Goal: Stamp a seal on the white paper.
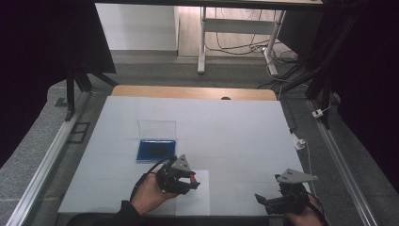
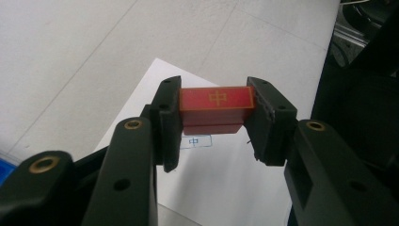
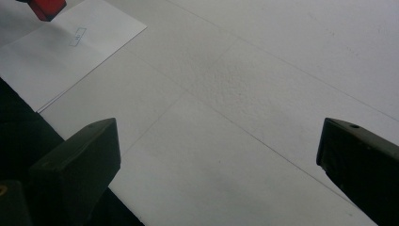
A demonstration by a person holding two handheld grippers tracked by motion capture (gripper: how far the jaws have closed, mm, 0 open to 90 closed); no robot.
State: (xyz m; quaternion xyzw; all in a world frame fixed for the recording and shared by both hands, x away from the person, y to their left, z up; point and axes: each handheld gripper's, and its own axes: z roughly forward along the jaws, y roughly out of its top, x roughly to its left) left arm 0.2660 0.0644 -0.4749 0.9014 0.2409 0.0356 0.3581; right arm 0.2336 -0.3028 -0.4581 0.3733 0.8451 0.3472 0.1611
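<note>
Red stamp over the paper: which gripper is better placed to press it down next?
Left. The left gripper already clamps the red stamp just above the white paper, while the right gripper stands open and off to the side.

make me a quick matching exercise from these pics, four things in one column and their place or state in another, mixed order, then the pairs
1 red stamp
2 blue ink pad
3 sheet of paper
4 right gripper

a lies flat under the left gripper
b open, nothing between its jaws
c clamped between two black jaws
d sits in an open clear case farther up the table

Pairs: 1-c, 2-d, 3-a, 4-b
</note>
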